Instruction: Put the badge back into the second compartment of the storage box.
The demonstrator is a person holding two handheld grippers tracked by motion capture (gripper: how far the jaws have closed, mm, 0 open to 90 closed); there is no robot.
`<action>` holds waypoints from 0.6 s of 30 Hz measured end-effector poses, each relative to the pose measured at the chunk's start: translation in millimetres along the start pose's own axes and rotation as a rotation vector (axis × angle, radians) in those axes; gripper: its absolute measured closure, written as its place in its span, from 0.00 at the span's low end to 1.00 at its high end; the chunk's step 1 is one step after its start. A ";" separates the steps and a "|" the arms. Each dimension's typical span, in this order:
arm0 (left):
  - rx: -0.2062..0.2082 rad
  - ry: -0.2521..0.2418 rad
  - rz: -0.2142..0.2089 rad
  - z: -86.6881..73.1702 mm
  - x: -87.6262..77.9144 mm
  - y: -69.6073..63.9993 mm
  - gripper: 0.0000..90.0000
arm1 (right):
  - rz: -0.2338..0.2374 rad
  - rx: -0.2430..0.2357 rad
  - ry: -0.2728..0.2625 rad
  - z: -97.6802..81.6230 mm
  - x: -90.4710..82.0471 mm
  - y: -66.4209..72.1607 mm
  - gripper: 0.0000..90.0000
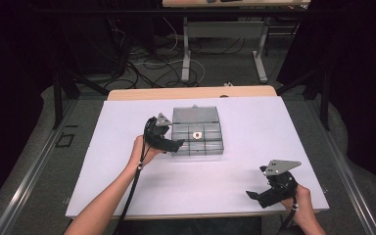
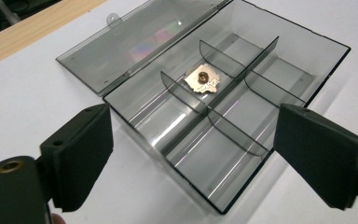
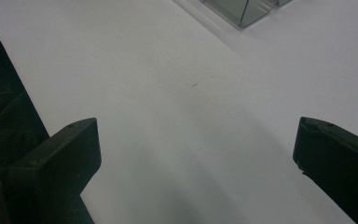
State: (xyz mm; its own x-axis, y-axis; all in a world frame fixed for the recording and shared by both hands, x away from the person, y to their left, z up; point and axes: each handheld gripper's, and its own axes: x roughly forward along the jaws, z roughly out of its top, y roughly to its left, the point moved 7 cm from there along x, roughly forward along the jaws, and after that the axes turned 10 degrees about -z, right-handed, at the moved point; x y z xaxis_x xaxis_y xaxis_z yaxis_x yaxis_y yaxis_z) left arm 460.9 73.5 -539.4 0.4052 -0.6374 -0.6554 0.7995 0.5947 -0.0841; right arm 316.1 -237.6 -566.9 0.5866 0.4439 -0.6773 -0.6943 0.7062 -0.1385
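One small gold-coloured pin or badge (image 2: pixel 203 79) lies in the middle cell of the far row of a smoked clear plastic organizer box (image 2: pixel 279 42); no other contents visible. What the pin is exactly, hard to tell: looks like a flat metal piece with a stud in the centre. Box lid (image 2: pixel 135 44) is folded back flat on the white table (image 1: pixel 127 181).

Left gripper (image 2: pixel 193 154) hovers at the box's near-left corner, jaws spread wide, holding nothing. Right gripper (image 1: pixel 269 192) sits well apart at the table's near-right edge, jaws also wide, empty, pointing toward the box.

Likely step: reach in for the pin with the left gripper. To do it well: narrow the jaws first so they fit between the dividers (image 2: pixel 223 58), come down steeply over that cell, pinch the raised stud rather than the flat edge. The light box may slide, so the right gripper could brace it.
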 end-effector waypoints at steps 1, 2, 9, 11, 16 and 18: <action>0.006 0.003 0.009 -1.6 -3.0 0.3 0.10 | -0.006 0.013 -0.022 1.0 1.4 0.9 0.01; 0.010 0.003 0.019 -3.2 -6.1 0.6 0.09 | -0.007 0.012 -0.015 0.8 0.9 0.7 0.01; -0.021 -0.001 0.055 -21.4 -26.8 0.7 0.01 | 0.003 0.010 -0.013 0.7 1.7 0.5 0.01; -0.020 0.003 0.063 -27.3 -31.6 -0.2 0.01 | 0.000 -0.003 -0.013 0.9 1.6 -0.2 0.01; -0.022 0.008 0.061 -39.8 -43.3 -4.9 0.00 | 0.001 0.007 -0.003 0.5 0.9 1.5 0.01; -0.013 0.011 0.066 -44.8 -47.1 -6.5 0.00 | -0.004 0.008 -0.013 1.0 1.4 1.2 0.01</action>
State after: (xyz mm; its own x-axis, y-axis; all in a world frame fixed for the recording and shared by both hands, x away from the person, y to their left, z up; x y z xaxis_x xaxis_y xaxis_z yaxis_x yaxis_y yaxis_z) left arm 416.8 121.6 -541.6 0.4517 -0.5911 -0.6682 0.7653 0.6417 -0.0504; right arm 316.5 -235.6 -567.2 0.5950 0.4482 -0.6671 -0.6883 0.7127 -0.1352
